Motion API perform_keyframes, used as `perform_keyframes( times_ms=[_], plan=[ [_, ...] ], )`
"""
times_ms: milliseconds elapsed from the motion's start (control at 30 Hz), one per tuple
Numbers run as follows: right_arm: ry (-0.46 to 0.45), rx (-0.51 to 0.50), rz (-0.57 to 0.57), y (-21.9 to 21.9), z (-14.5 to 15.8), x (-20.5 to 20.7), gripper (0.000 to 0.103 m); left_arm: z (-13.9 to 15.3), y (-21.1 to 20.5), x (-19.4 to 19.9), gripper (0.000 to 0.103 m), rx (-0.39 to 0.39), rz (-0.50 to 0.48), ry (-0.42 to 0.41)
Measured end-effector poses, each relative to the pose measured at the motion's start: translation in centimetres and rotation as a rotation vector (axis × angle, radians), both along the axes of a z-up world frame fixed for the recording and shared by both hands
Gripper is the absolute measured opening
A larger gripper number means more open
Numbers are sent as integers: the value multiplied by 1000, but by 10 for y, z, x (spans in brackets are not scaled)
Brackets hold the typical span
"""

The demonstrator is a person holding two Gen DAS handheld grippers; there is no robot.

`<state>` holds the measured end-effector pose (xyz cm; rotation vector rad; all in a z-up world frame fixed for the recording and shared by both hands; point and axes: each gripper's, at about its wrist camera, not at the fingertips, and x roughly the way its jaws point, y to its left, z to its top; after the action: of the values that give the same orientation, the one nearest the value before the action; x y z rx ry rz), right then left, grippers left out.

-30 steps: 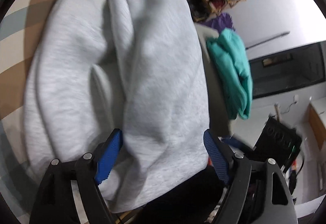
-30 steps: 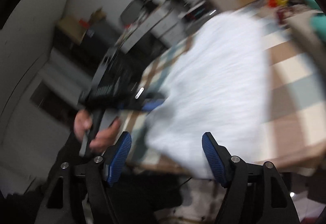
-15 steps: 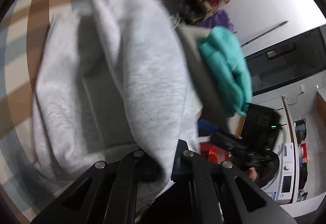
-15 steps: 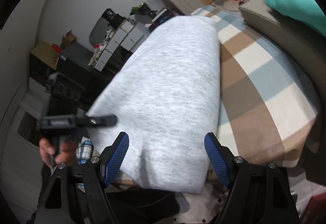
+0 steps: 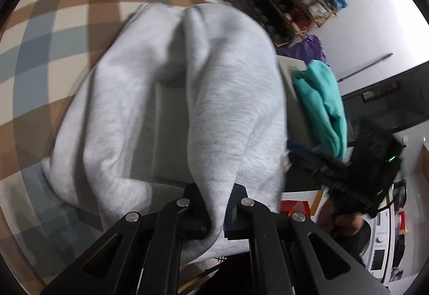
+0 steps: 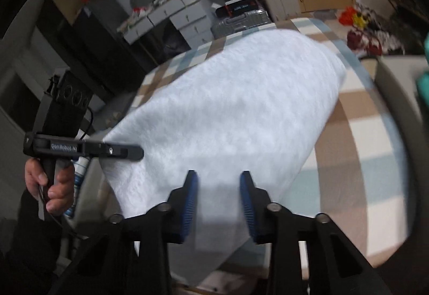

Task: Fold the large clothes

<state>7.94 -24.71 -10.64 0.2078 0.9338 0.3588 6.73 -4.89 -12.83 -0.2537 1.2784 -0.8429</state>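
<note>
One garment: our grey sweatshirt (image 5: 187, 96) lies on the checked desk (image 5: 53, 34), near edge overhanging.
Left tool (image 5: 215, 210): clamped on its hem to lift.
Right tool (image 6: 218, 203): jaws just narrowing astride the edge, pads not visibly pressing yet.

My left gripper (image 5: 215, 210) sits at the near edge of the table (image 5: 56, 26), with a ridge of the sweatshirt (image 5: 187, 96) running between its jaws and away toward the far side. The sweatshirt lies on the table, nearer its right side. Just right of it a tray (image 5: 291, 75) holds another folded garment (image 5: 321, 104). Behind those, against the far wall, stands a rack (image 5: 297, 7). My right gripper (image 6: 218, 201) is over the sweatshirt's near right corner; whether its pads touch cloth I cannot quite tell. Far left of the table stand drawers (image 6: 174, 18); my left hand (image 6: 49, 185) is off the near left edge.
</note>
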Motion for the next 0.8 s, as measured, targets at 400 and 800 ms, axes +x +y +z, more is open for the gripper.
perform_keyframes(
  times_ms=[400, 800],
  plan=[
    [205, -291, 100, 49, -31, 91, 33, -18, 41, 2, 22, 44, 81, -9],
    [278, -177, 119, 41, -33, 115, 34, 57, 23, -75, 63, 103, -16, -301]
  ],
)
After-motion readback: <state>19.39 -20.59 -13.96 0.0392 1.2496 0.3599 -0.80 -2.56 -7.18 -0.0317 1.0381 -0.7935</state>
